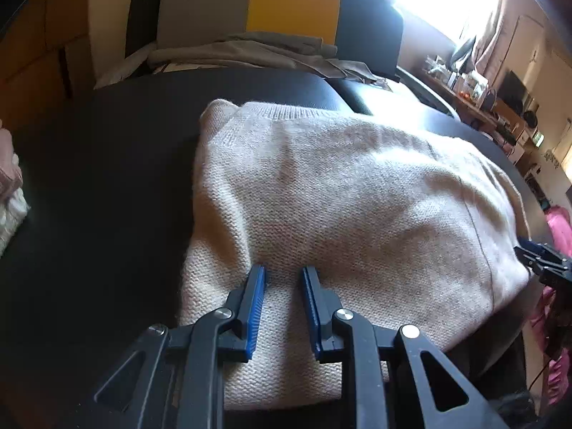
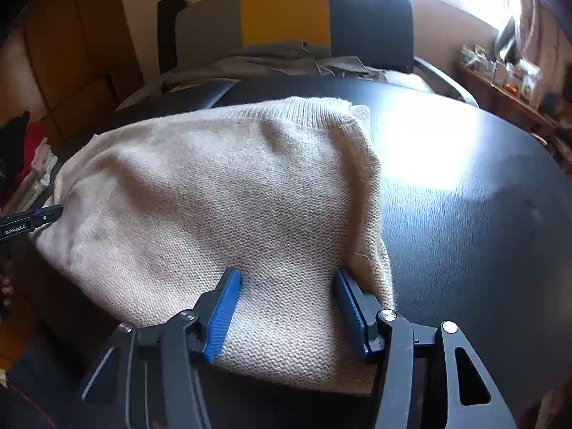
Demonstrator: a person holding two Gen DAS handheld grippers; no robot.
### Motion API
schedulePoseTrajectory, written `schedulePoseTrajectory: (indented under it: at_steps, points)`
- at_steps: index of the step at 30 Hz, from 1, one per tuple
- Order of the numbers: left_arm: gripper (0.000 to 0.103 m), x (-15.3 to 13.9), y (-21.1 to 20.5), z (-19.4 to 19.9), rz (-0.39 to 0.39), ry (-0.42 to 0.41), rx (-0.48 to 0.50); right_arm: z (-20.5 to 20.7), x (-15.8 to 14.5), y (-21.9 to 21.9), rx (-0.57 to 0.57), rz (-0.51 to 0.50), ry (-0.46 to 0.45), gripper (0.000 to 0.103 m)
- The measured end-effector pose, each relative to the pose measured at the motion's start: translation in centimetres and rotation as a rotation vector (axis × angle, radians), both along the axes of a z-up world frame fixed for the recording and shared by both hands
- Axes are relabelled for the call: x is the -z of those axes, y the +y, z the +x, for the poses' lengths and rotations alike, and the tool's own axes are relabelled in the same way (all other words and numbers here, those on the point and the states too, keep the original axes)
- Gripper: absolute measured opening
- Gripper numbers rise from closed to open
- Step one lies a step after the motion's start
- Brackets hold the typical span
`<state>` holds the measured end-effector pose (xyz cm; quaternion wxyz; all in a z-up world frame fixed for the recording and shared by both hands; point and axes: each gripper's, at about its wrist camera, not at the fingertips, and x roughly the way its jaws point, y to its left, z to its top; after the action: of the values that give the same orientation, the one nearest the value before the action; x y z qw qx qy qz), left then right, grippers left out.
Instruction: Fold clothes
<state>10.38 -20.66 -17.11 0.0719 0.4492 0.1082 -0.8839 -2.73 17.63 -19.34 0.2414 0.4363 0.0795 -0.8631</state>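
Beige knit sweater [image 1: 343,207]: on black table [image 1: 107,178], doubled into a compact bundle with layered edges at far corner and near side; folded at least once. Further folds needed or not: cannot tell.
Left gripper [image 1: 282,279]: over near edge of sweater, pads parted, clamping nothing.
Right gripper [image 2: 286,282]: over near corner of sweater, spread wide, knit between fingers, not pinched.
Grey garments [image 1: 250,50]: beyond sweater, heaped on chair [image 1: 293,3]; folded or not, unclear.

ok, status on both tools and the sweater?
Left tool open over the near edge. Right tool open, wider, straddling its corner. Beige sweater folded on black table. Nothing in the way.
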Motion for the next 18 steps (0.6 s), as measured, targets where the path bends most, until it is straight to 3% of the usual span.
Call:
schedulePoseTrajectory:
  at_steps: [4,5,6,8,11,13,18]
  points:
    - [0.022,-0.3,0.9,0.3,-0.064,-0.004,-0.003,0.9,0.1,-0.5,0.013,0.021,-0.005,0.063]
    - [0.022,-0.4,1.0,0.3,-0.073,-0.003,-0.005,1.1,0.1,-0.8,-0.002,0.016,-0.011,0.073]
    - [0.022,-0.7,1.2,0.3,-0.078,-0.002,-0.008,1.4,0.0,-1.1,-0.019,0.010,-0.018,0.092]
    - [0.022,-1.6,1.3,0.5,-0.077,0.021,-0.018,1.9,0.0,-1.7,-0.053,-0.001,-0.031,0.103]
    - [0.022,-3.2,1.3,1.0,-0.082,0.088,-0.029,3.1,-0.3,-3.2,-0.125,0.067,-0.002,0.103]
    - [0.023,-3.9,1.3,1.0,-0.093,0.106,-0.028,3.8,-1.3,-3.5,-0.149,0.050,0.028,0.103]
    - [0.023,-2.9,1.5,-0.3,-0.134,0.052,-0.002,1.5,-1.9,-4.4,-0.117,0.013,0.034,0.103]
